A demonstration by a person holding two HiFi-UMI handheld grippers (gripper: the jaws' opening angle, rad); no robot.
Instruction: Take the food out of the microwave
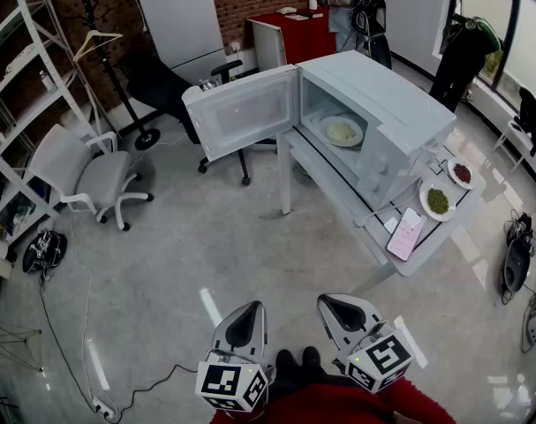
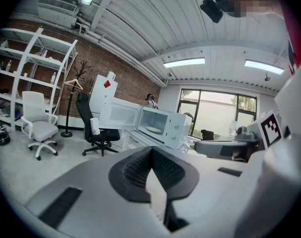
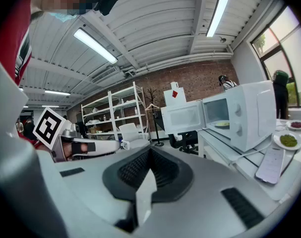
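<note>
A white microwave (image 1: 373, 122) stands on a white table (image 1: 338, 193) with its door (image 1: 243, 111) swung wide open to the left. Inside lies a white plate of pale food (image 1: 343, 132). Both grippers hang low near my body, far from the microwave. The left gripper (image 1: 247, 312) and the right gripper (image 1: 336, 306) are shut, with nothing between their jaws. The left gripper view looks over its shut gripper (image 2: 152, 157) at the microwave (image 2: 165, 125) and plate (image 2: 152, 129). The right gripper view shows its gripper (image 3: 149, 157), the microwave (image 3: 244, 115) and the plate (image 3: 221, 124).
On the table right of the microwave sit a plate of green food (image 1: 437, 201), a plate of red food (image 1: 462, 173) and a pink slab (image 1: 405, 234). A white chair (image 1: 86, 175), a black office chair (image 1: 175, 87) and white shelving (image 1: 29, 87) stand to the left. Open floor (image 1: 206, 237) lies between me and the table.
</note>
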